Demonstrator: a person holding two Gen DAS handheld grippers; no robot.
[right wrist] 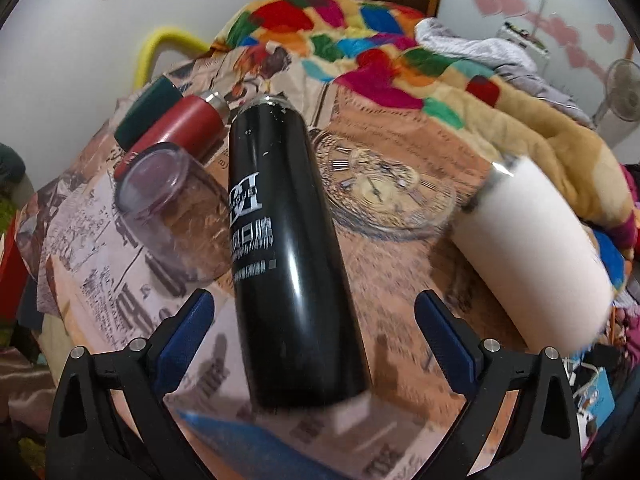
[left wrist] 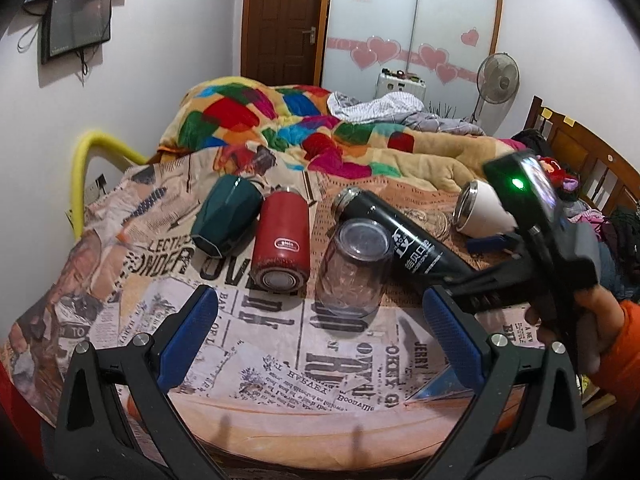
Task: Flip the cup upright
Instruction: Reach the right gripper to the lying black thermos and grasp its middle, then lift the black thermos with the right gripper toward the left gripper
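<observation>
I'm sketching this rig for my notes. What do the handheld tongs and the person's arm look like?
Both tongs, left and right, have black angular frames, silver screws and ribbed blue pads. The right unit's black housing shows a green light; the sleeve is orange.

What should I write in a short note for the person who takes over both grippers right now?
Left gripper: open, holds nothing, hovers in front of the clear glass cup.
Right gripper: open, holds nothing; the lower end of the black bottle is between its fingers, with gaps on both sides.
On the newspaper-print cloth: green cup, red bottle, black bottle and white cup lie on their sides. The clear glass cup stands mouth down.
Done: nothing is upright yet.
Left: turn the cups upright; probably the black bottle comes first.
</observation>
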